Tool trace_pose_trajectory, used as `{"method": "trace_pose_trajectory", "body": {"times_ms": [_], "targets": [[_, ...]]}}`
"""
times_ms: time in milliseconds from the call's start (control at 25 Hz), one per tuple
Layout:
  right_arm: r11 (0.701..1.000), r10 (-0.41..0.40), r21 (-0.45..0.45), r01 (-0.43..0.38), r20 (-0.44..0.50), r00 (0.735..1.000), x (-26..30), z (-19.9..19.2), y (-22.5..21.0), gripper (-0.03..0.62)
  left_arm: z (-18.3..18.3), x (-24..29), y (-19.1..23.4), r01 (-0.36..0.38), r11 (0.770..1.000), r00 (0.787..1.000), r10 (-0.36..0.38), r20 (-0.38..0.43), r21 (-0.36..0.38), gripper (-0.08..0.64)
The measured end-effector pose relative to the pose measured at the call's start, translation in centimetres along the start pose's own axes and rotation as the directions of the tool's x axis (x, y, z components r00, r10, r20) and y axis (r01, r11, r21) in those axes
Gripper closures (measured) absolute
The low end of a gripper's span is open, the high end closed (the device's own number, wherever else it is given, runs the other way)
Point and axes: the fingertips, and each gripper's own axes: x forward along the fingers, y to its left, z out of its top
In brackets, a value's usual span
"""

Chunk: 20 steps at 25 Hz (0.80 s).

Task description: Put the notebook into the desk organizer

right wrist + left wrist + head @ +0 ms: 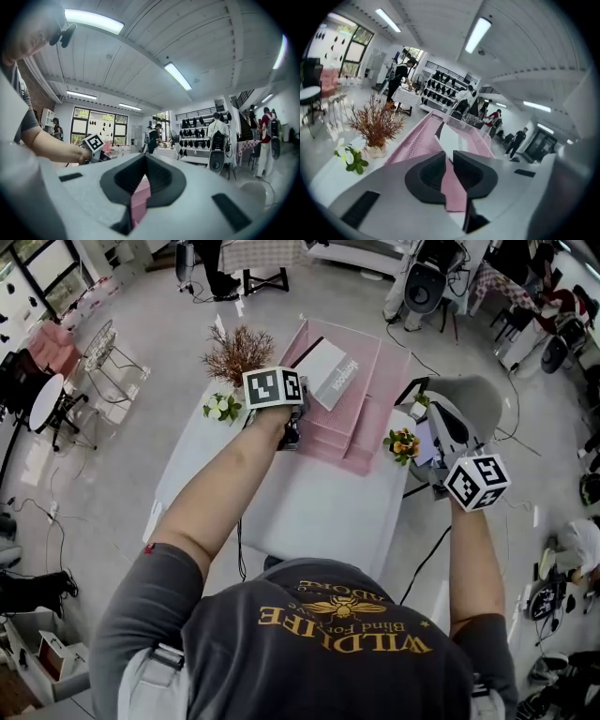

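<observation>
Fingers, left gripper [449,153]: a thin slit apart and pinching nothing; pink mesh shows through the gap.
Fingers, right gripper [146,156]: tips together and empty, held off the right side of the table [309,512], well apart from the work.
Notebook [323,371]: white, lying askew in the top tray of the desk organizer [375,390], just beyond the left gripper's tips. I cannot tell whether it sits fully flat.
Left gripper's place: at the organizer's near edge, pointing down into it.
Surroundings: dried plant [239,352] and white flowers [220,407] stand left of the organizer, and yellow flowers [403,443] stand at its near right corner.
Stage: the notebook looks placed; at most a last straightening is left.
Risk: I judge that a push from the tips could slide the light organizer across the smooth table, or tip the askew notebook over the rim. A wide swing away could clip the plants close on either side.
</observation>
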Motion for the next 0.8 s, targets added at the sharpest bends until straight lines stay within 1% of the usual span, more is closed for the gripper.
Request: {"method": "trace_pose_trajectory", "body": {"times_ms": [80, 160, 240, 280, 400, 480, 520, 560, 640, 720, 800], "targets": [[1.000, 0.005, -0.001, -0.005, 0.000, 1.000, 0.1, -0.1, 0.2, 0.592, -0.4, 0.0, 0.1, -0.069, 0.990, 0.997, 0.072, -0.022, 0.119, 0.480], [1.000, 0.009, -0.002, -0.009, -0.001, 1.000, 0.1, -0.2, 0.3, 0.592, -0.7, 0.0, 0.0, -0.112, 0.970, 0.992, 0.121, -0.028, 0.215, 0.439], [1.000, 0.012, 0.000, -0.012, -0.001, 1.000, 0.0, -0.2, 0.4, 0.592, -1.1, 0.0, -0.1, -0.128, 0.954, 0.989, 0.143, -0.035, 0.270, 0.352], [1.000, 0.013, 0.001, -0.013, -0.001, 1.000, 0.0, -0.2, 0.5, 0.592, -1.3, 0.0, -0.1, -0.133, 0.949, 0.988, 0.150, -0.038, 0.286, 0.326], [1.000, 0.014, 0.004, -0.014, -0.002, 1.000, -0.4, -0.2, 0.5, 0.592, -2.1, -0.2, 0.1, -0.137, 0.934, 0.986, 0.162, -0.049, 0.330, 0.290], [1.000, 0.012, 0.005, -0.012, -0.004, 1.000, -0.6, -0.2, 0.3, 0.592, -2.9, 0.0, 0.5, -0.138, 0.911, 0.982, 0.177, -0.066, 0.390, 0.267], [1.000, 0.011, 0.004, -0.011, -0.006, 1.000, -0.7, -0.3, 0.2, 0.592, -3.3, 0.0, 0.7, -0.142, 0.892, 0.979, 0.190, -0.071, 0.429, 0.249], [1.000, 0.010, 0.004, -0.010, -0.007, 1.000, -0.8, -0.3, 0.2, 0.592, -3.4, 0.0, 0.9, -0.151, 0.869, 0.976, 0.207, -0.070, 0.471, 0.245], [1.000, 0.007, 0.004, -0.007, -0.010, 1.000, -1.0, -0.4, 0.1, 0.592, -3.5, -0.2, 1.3, -0.177, 0.817, 0.967, 0.249, -0.058, 0.549, 0.228], [1.000, 0.005, 0.004, -0.005, -0.012, 1.000, -1.1, -0.4, 0.0, 0.592, -3.4, -0.3, 1.7, -0.199, 0.765, 0.957, 0.287, -0.048, 0.613, 0.199], [1.000, 0.006, 0.003, -0.006, -0.014, 1.000, -1.0, -0.4, 0.0, 0.592, -3.3, -0.2, 1.9, -0.216, 0.718, 0.946, 0.321, -0.039, 0.662, 0.155]]}}
